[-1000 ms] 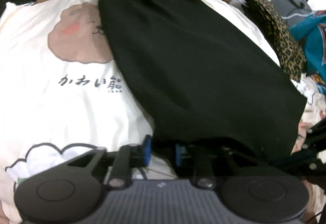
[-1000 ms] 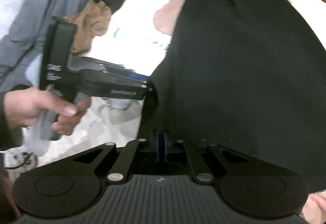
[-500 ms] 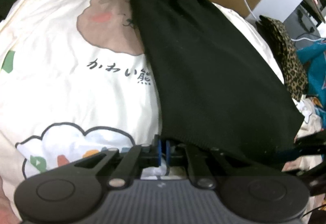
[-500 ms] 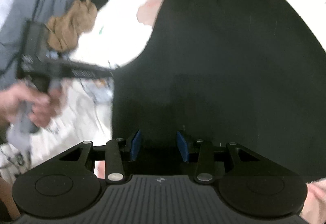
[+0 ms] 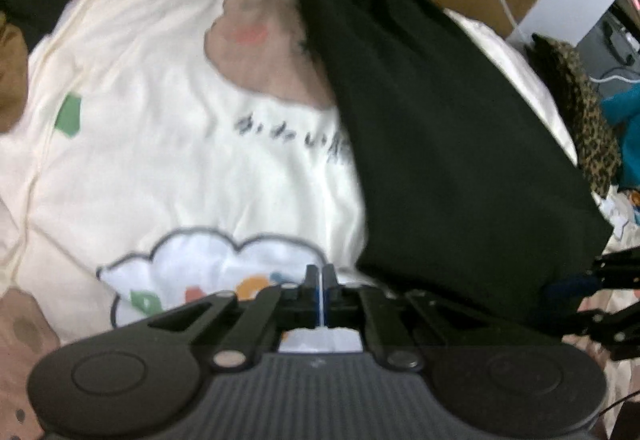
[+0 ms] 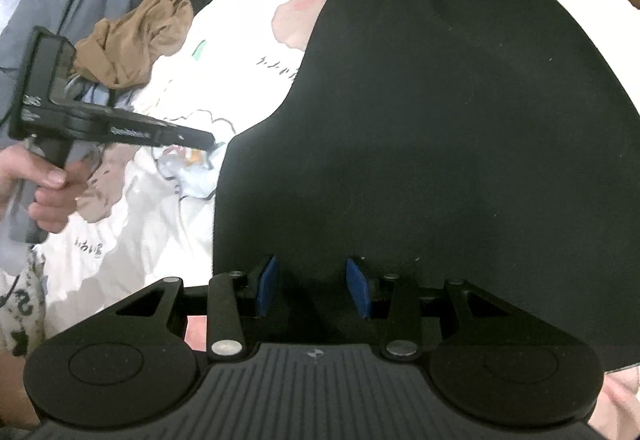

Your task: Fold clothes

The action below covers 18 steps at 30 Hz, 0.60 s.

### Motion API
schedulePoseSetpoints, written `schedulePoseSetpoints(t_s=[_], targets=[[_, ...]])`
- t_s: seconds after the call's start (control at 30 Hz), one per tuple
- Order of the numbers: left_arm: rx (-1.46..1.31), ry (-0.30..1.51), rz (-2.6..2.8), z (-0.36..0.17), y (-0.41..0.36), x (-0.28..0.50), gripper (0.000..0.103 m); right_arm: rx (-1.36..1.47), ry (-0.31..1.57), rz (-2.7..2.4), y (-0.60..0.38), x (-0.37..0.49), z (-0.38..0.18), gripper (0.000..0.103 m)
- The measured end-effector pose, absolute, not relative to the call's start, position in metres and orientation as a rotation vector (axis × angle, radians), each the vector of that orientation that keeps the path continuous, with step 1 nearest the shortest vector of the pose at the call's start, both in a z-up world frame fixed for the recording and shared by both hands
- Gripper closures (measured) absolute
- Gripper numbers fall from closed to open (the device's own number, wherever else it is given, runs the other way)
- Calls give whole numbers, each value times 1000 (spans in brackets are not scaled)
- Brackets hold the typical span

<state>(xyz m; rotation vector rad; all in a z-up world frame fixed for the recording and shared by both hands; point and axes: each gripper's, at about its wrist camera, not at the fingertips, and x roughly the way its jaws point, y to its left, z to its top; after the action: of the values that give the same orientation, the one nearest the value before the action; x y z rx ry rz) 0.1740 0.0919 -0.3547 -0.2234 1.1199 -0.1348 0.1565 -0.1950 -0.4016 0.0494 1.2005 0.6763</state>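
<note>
The left tool point(image 5: 319, 277) is clenched empty over the bed sheet point(image 5: 168, 160). The right tool point(image 6: 313, 287) is released above the black garment point(image 6: 460, 120); only its view shows the hand point(image 6: 44, 184) gripping the left handle.

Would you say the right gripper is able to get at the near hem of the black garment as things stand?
Probably yes: the right gripper is open right over the near edge of the black garment, and nothing lies between its fingers and the cloth.

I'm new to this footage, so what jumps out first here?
A large black garment lies flat across a cream bedsheet printed with a brown bear and clouds. The right gripper hovers open at its near edge, while the left gripper is shut beside it over the cloud print.
</note>
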Motion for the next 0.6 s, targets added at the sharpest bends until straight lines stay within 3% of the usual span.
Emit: schedulePoseSetpoints(t_s=[0.23,0.6], targets=[[-191,1092,-283,-344,53,186,100,51,1163,561,-215,169,-406,57],[-15,1212,-357,-369,23,163,98,60,1193,475,-234,171,-418,58]])
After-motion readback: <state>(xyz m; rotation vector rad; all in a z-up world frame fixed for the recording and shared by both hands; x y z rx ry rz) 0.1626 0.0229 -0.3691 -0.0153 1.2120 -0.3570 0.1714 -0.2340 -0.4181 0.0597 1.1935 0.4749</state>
